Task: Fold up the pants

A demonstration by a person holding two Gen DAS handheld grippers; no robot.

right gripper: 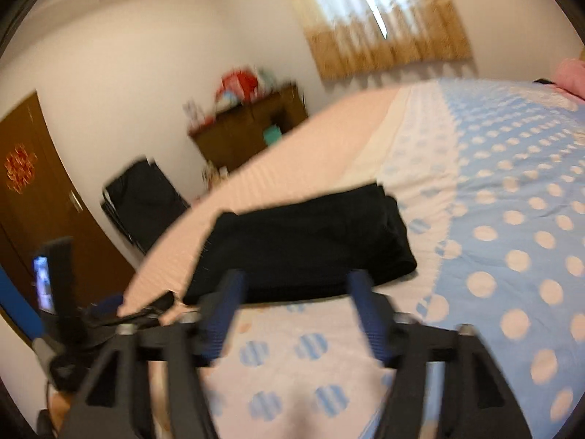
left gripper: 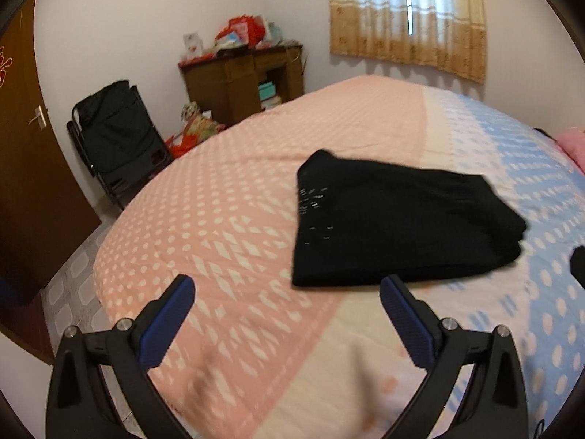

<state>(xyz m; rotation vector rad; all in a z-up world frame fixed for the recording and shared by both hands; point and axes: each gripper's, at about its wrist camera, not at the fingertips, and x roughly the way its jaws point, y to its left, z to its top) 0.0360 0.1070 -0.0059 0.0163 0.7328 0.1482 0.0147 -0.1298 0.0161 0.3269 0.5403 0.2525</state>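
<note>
Left wrist view: left tool (left gripper: pixel 287 294) held above the bed (left gripper: pixel 226 219), jaws wide apart, nothing between them. Black pants (left gripper: pixel 395 226) already lying as a compact folded stack, just ahead and to the right of the jaws, straddling the pink and pale stripes of the cover. Layered edges at the right end looking slightly stepped, not flush. Likely risk here: brushing the near edge with a lowered finger and dragging the top layer, spoiling the stack. Dark shape at the far right edge, probably the other tool, too cropped to tell.

Right wrist view, blurred: right tool (right gripper: pixel 296 285) with jaws apart and empty, fingertips very near the front edge of the pants (right gripper: pixel 303 245), contact impossible to confirm. Same folded bundle on the bed (right gripper: pixel 512 201). Judged nearly finished, perhaps done. Hazards from here: catching only the upper layer on a re-grip and peeling it open; pushing the bundle across the smooth cover; misjudging position through the motion blur.
</note>
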